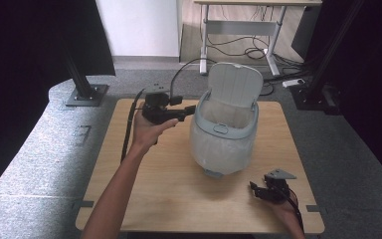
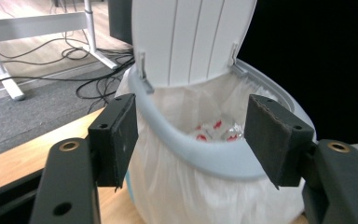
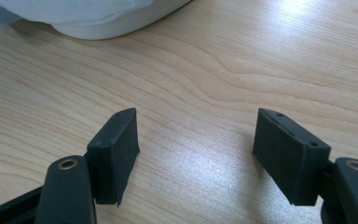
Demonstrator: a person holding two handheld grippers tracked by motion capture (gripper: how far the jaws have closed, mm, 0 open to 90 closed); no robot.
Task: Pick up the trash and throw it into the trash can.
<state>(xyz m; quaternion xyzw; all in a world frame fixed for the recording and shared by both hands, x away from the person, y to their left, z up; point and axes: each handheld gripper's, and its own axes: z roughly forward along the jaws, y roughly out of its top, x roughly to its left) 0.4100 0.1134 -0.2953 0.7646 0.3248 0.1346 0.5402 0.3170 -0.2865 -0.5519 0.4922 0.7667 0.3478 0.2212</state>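
A pale grey bin with a white liner bag stands in the middle of the wooden table, its lid tipped up and back. My left gripper is held level just left of the bin's rim. In the left gripper view its jaws stand open and apart, with nothing between them; beyond them are the rim and crumpled white and red waste inside the bag. My right gripper rests low at the table's front right, open over bare wood, with the bin's base ahead of it.
The table has free wood at the front and left of the bin. A black frame post stands at the back left. Behind the table are a desk's white legs, loose cables and a power strip on the floor.
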